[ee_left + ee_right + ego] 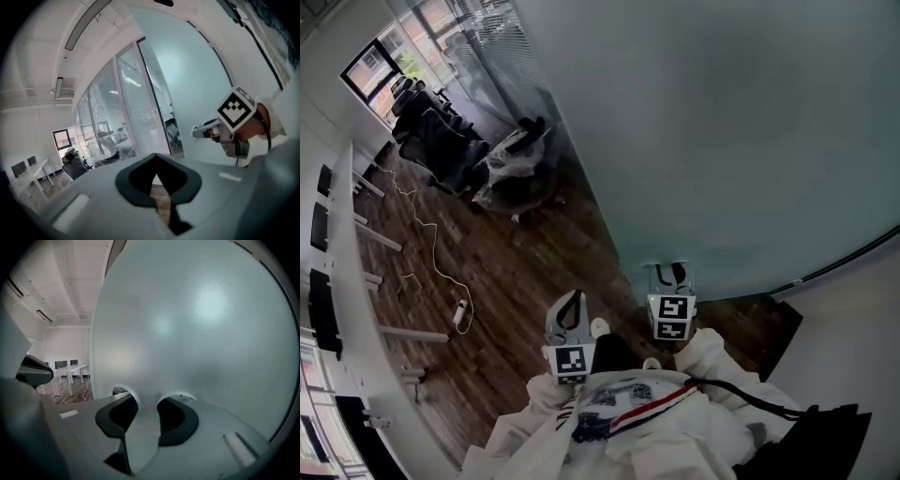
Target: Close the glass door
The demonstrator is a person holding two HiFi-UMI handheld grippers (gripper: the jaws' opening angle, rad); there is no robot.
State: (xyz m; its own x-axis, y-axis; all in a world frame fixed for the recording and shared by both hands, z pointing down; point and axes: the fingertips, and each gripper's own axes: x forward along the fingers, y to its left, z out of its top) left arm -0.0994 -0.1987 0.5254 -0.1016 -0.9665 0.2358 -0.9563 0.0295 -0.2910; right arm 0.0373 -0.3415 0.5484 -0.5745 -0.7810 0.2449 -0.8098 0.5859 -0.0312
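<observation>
head view: the glass door (703, 141) is a wide frosted pane that fills the upper right, and its bottom edge meets the wood floor (516, 272). my right claw (672, 270) is at the foot of the door with its tips right up against the glass. my left claw (573, 298) is beside it, on the side away from the door and apart from the glass. further along the floor from the door stand dark office chairs (441, 141), and a white cable (431, 244) trails between them and me. white desks (352, 309) line the wall across from the door.

left claw view: my left claw (155, 157) has its tips brought together, with nothing between them. the door (187, 93) rises on the right. my right claw (199, 132) reaches toward it, and its marker cube (236, 107) faces me. past the door's far edge runs a glass wall with blinds (108, 108), with a chair (75, 161) and a desk (28, 171) beyond.

right claw view: my right claw (145, 404) stands wide open and holds nothing. the door (197, 324) fills almost everything ahead, and both jaws cast pale reflections on it, so they are at the glass or just off it. left of the door's edge i see desks (70, 373) and a strip of floor.
</observation>
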